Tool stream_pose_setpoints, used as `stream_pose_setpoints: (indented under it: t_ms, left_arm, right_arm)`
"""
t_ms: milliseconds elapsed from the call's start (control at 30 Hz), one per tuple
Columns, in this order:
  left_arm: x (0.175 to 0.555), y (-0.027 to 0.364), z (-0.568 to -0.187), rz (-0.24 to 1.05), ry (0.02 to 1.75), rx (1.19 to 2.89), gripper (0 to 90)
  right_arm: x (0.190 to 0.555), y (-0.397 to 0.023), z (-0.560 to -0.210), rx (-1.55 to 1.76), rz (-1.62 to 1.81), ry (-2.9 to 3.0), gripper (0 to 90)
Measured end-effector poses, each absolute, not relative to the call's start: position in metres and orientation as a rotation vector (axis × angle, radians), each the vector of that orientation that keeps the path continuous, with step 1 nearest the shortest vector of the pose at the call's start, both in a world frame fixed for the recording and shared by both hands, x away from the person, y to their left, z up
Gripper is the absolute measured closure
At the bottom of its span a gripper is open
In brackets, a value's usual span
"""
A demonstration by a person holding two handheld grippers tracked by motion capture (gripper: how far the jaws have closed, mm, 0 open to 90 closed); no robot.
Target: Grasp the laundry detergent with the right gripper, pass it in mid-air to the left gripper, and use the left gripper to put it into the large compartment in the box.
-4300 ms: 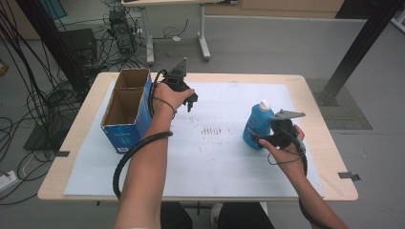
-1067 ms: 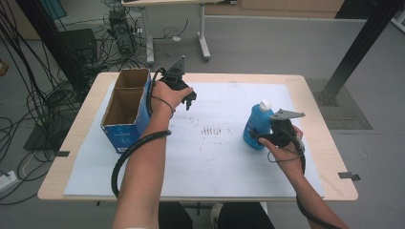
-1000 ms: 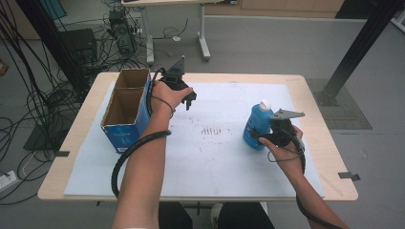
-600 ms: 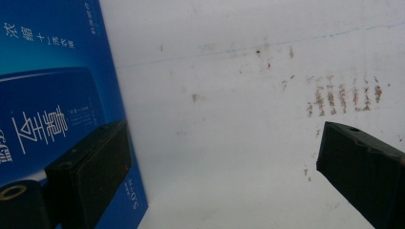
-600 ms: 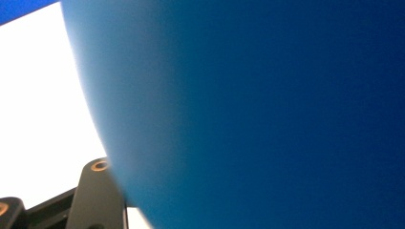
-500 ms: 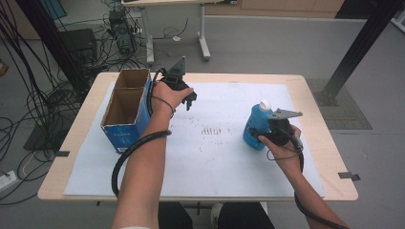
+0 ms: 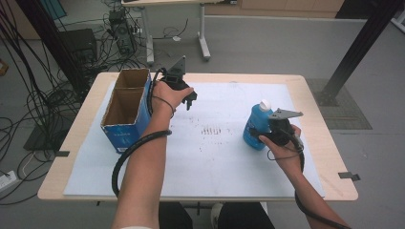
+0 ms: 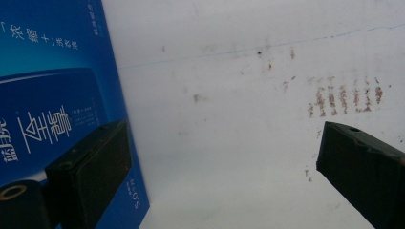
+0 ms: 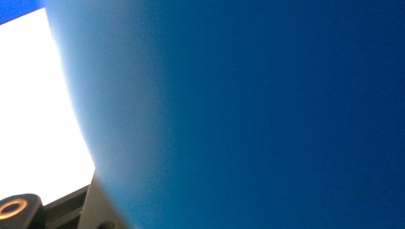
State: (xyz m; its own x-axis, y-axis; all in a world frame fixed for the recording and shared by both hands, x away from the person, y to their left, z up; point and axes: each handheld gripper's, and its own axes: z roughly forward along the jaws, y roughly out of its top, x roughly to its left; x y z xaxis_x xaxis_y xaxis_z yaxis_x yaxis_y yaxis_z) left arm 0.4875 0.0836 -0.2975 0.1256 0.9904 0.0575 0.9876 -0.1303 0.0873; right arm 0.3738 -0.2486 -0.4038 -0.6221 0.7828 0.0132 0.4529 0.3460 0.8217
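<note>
A blue bottle (image 7: 253,125) with a white cap stands upright at the right of the white sheet. My right gripper (image 7: 263,135) reaches it from the right, its jaws at the bottle's sides. In the right gripper view the bottle's blue wall (image 9: 262,114) lies against the one finger (image 9: 71,206) that shows. My left gripper (image 7: 190,99) hangs a little above the sheet just right of an open blue cardboard box (image 7: 125,110). Its jaws stand wide apart with nothing between them (image 8: 224,143), and the box's printed side (image 8: 47,95) is close on one side.
A white paper sheet (image 7: 215,162) with faint brown marks (image 7: 214,130) covers most of the wooden table (image 7: 329,160). The box has two open compartments. Cables and desk legs lie on the floor beyond the far edge.
My right gripper has slid a little to the left, closing in on the bottle. The left gripper and the box have stayed where they were.
</note>
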Motion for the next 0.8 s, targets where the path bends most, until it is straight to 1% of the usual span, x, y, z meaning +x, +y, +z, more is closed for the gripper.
stream_pose_setpoints:
  t_ms: [800]
  left_arm:
    - [0.4873, 0.0824, -0.2937, 0.172, 2.050, 2.337, 5.2]
  right_arm:
    - [0.3738, -0.2485, -0.4039, 1.081, 1.176, 2.232, 42.5]
